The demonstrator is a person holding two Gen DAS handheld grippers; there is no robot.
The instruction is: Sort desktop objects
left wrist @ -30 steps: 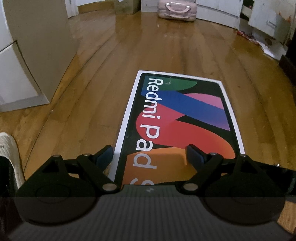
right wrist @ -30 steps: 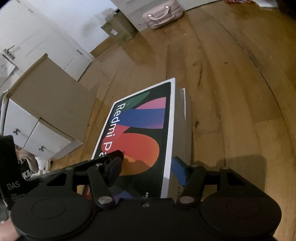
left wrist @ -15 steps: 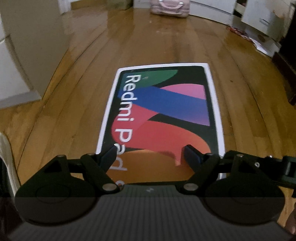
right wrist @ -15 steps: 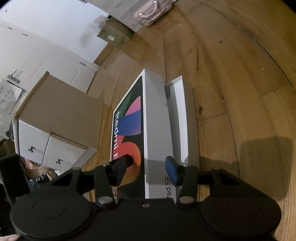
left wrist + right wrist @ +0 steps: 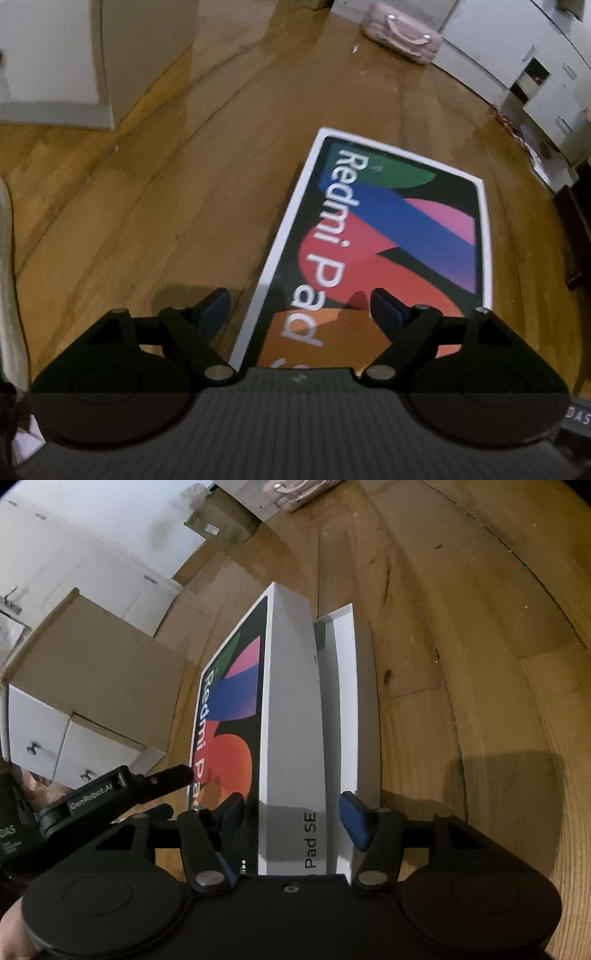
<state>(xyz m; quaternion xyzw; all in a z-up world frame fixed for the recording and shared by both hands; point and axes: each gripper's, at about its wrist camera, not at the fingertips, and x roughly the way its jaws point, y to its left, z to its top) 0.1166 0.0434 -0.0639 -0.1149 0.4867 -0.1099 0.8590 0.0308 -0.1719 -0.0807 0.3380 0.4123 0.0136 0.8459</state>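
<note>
Box lid [image 5: 291, 716] tipped higher off tray [image 5: 345, 701], right gripper [image 5: 291, 818] spread astride it (left gripper [image 5: 301, 308] spread too), cabinet [image 5: 92, 686] beside.

Glossy wood plank floor [image 5: 155, 206] w/ dark scuffs and soft glare; white walls [image 5: 110, 524] at back. Tan-topped cabinet [image 5: 96, 679] w/ white drawers and metal knobs on left side of right view, cardboard box [image 5: 218, 524] by wall, pink case [image 5: 402, 31] lying on floor far back. White cabinets [image 5: 517, 55] along far right in left view, one door ajar.
</note>
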